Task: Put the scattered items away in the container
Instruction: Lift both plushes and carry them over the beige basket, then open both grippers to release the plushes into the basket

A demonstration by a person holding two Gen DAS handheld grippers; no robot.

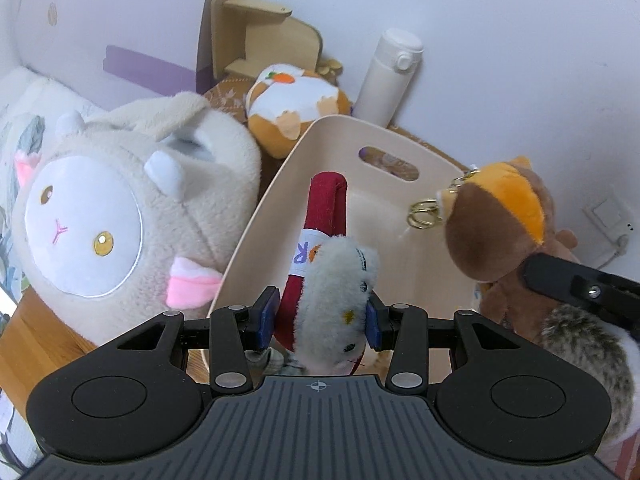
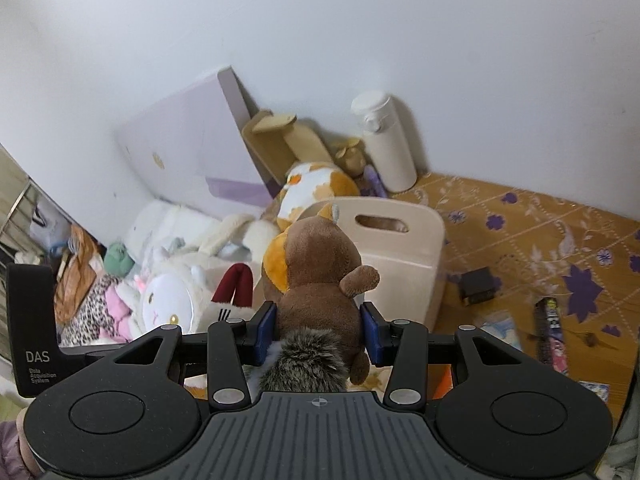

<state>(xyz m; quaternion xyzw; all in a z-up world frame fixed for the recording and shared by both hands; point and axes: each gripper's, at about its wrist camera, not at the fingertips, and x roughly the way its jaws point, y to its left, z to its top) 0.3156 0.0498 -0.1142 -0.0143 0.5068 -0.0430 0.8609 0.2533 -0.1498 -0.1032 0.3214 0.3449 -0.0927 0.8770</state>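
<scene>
pinched between the blue pads of your left gripper, a small grey plush cat with a dark red strap is hanging just over the near rim of the cream container. you are holding it by the head, so the strap is dangling into the bin ahead of it. your right gripper is clamping a brown squirrel plush by its lower body, its grey tail spilling back toward the camera; gripped that low, the head and keyring are leading toward the bin. in the left wrist view the squirrel is hovering at the container's right side, beside rather than inside it. the bin is looking empty where its floor shows. a big sheep plush is leaning against its left wall, and an orange-and-white plush and white bottle are standing behind it.
</scene>
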